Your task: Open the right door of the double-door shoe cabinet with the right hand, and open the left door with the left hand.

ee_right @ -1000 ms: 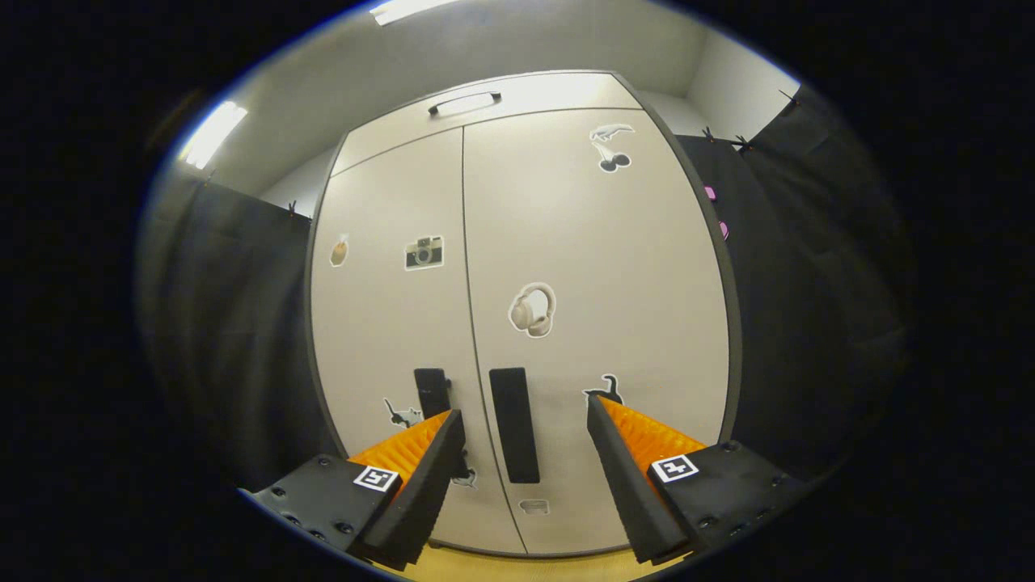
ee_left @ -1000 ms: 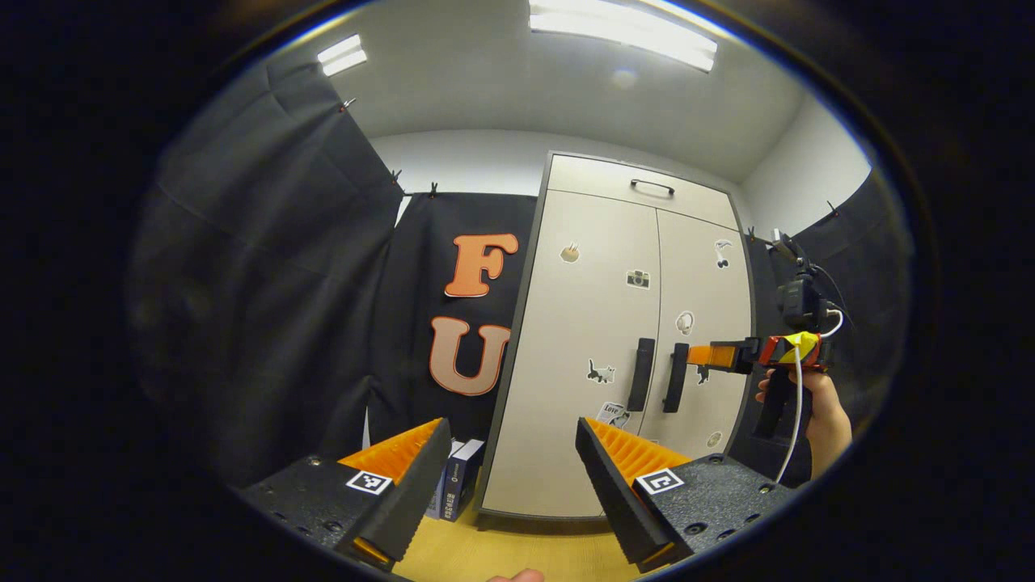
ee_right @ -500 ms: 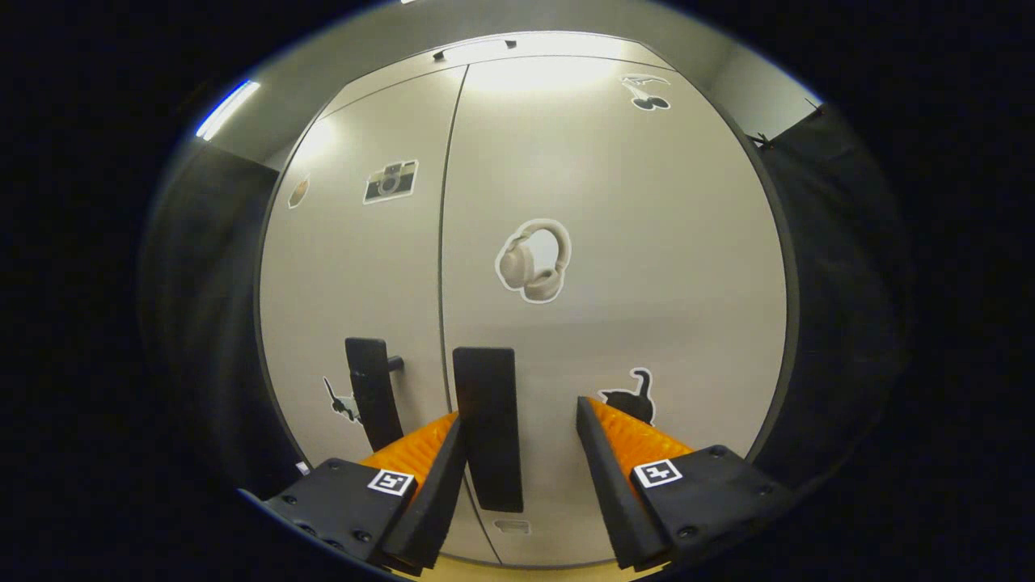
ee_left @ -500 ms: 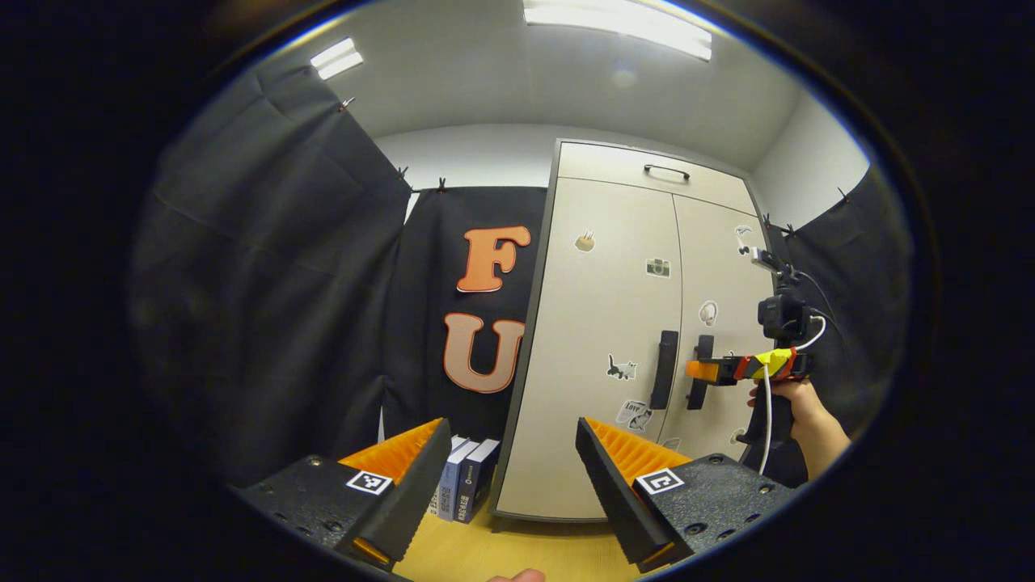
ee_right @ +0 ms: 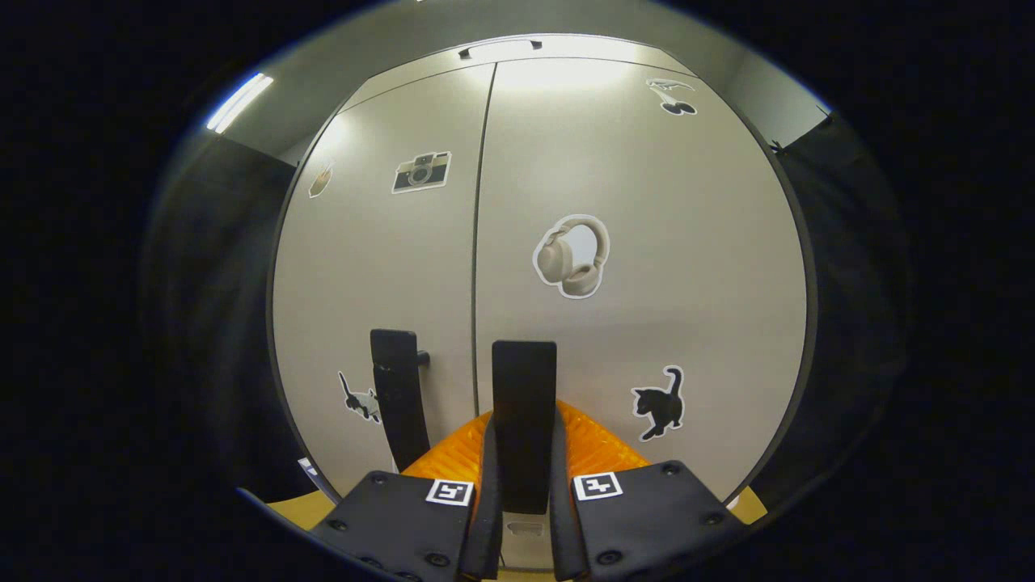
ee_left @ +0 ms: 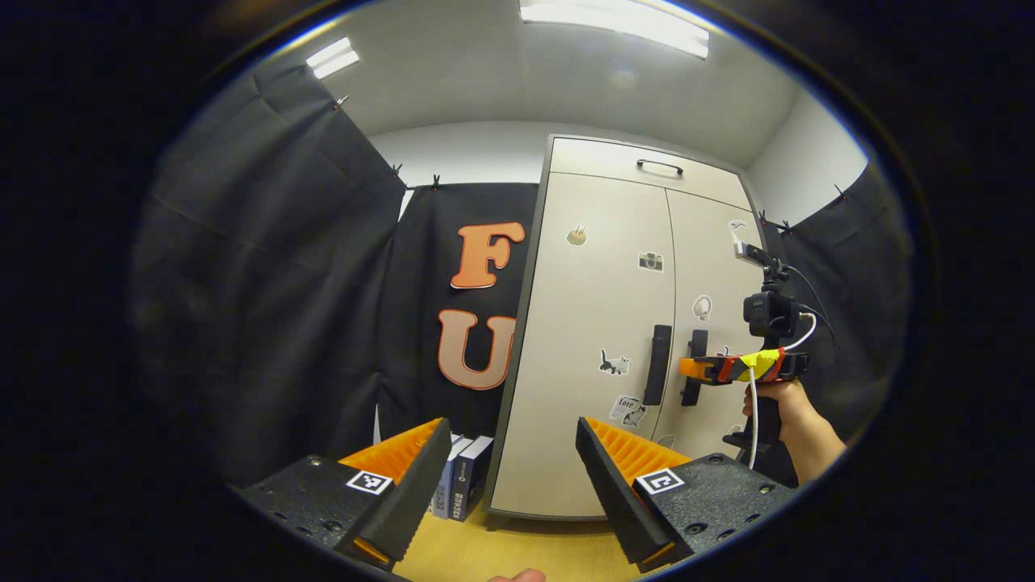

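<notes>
The beige shoe cabinet [ee_left: 598, 323] stands with both doors shut, stickers on each. Two black vertical handles sit side by side at the middle seam. In the right gripper view, my right gripper [ee_right: 524, 477] is shut on the right door's handle [ee_right: 524, 404], both fingers pressed to its sides; the left door's handle [ee_right: 398, 404] is just left of it. In the left gripper view, my left gripper [ee_left: 511, 485] is open and empty, well back from the cabinet. The left handle [ee_left: 658, 364] and the right handle [ee_left: 694, 364] lie beyond, with the right gripper [ee_left: 692, 369], held by a hand [ee_left: 788, 404], at the right handle.
A top drawer with its own handle [ee_left: 659, 166] caps the cabinet. Several books [ee_left: 462, 483] stand on the wooden floor [ee_left: 485, 554] to the left of the cabinet. Black cloth walls close in on both sides.
My right gripper has moved in to the right door's handle and shut on it. My left gripper stays open and has shifted only slightly.
</notes>
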